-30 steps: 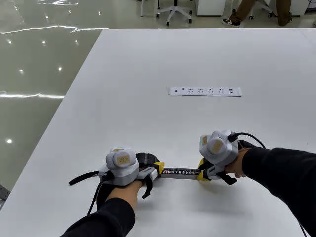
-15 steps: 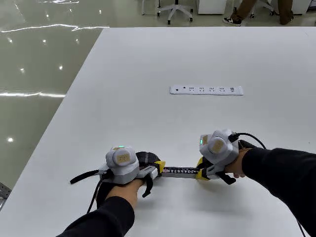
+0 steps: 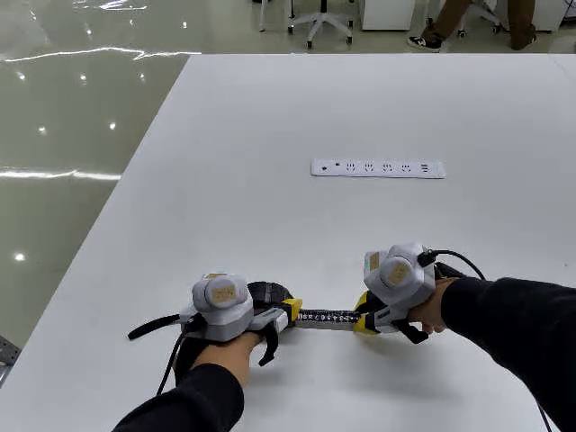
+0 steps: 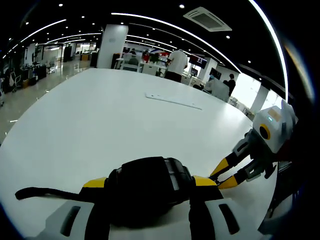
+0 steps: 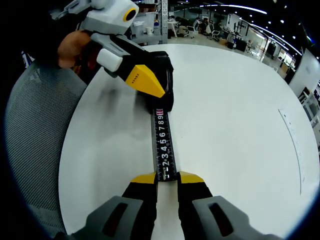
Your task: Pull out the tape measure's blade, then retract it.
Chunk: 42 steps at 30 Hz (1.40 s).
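Black tape measure (image 4: 147, 192), white table (image 3: 360, 108)

The left gripper (image 3: 286, 312) lies level and points toward the person's right, its fingers (image 4: 204, 181) closed on both sides of the tape measure (image 4: 150, 187). The right gripper (image 3: 363, 324) faces it tip to tip, a little apart, with its yellow-tipped fingers (image 5: 145, 179) pinched on the end of the blade (image 5: 162, 145). The left hand (image 3: 232, 346) and the right hand (image 3: 432, 306) each hold a gripper from behind. Both forearms are in dark sleeves (image 3: 513, 324).
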Each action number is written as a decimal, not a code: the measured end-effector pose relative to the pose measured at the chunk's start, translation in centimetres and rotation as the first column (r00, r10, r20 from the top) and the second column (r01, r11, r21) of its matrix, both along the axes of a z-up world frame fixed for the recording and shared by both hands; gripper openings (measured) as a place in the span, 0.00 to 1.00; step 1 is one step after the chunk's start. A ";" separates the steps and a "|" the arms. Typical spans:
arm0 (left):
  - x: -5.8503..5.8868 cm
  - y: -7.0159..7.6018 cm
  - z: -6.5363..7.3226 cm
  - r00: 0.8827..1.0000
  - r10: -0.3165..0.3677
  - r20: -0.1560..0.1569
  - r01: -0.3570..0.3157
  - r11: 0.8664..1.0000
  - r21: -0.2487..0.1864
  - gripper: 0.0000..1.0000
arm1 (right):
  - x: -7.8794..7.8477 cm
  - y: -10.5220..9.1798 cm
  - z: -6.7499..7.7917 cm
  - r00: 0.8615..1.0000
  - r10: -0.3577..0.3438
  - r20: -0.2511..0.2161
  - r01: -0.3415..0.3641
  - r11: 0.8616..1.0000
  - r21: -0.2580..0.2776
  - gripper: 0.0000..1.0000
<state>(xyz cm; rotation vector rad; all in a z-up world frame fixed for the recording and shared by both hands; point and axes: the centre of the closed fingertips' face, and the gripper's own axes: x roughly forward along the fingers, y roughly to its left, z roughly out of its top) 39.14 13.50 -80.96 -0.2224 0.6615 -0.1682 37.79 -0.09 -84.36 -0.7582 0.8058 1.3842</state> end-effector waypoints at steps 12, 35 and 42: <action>0.0 0.0 0.0 1.000 -0.005 -0.003 0.005 1.000 -0.006 0.59 | 0.1 0.7 0.0 1.000 -0.006 0.002 0.006 1.000 0.017 0.10; -0.2 -0.4 0.0 0.999 -0.036 0.025 0.034 0.997 0.063 0.60 | 0.0 0.9 0.1 0.999 0.016 0.028 -0.017 1.000 0.015 0.11; -0.2 -0.4 0.0 0.998 -0.038 0.048 0.032 0.993 0.114 0.60 | 0.0 0.9 0.2 1.000 -0.007 0.027 0.007 1.000 0.026 0.11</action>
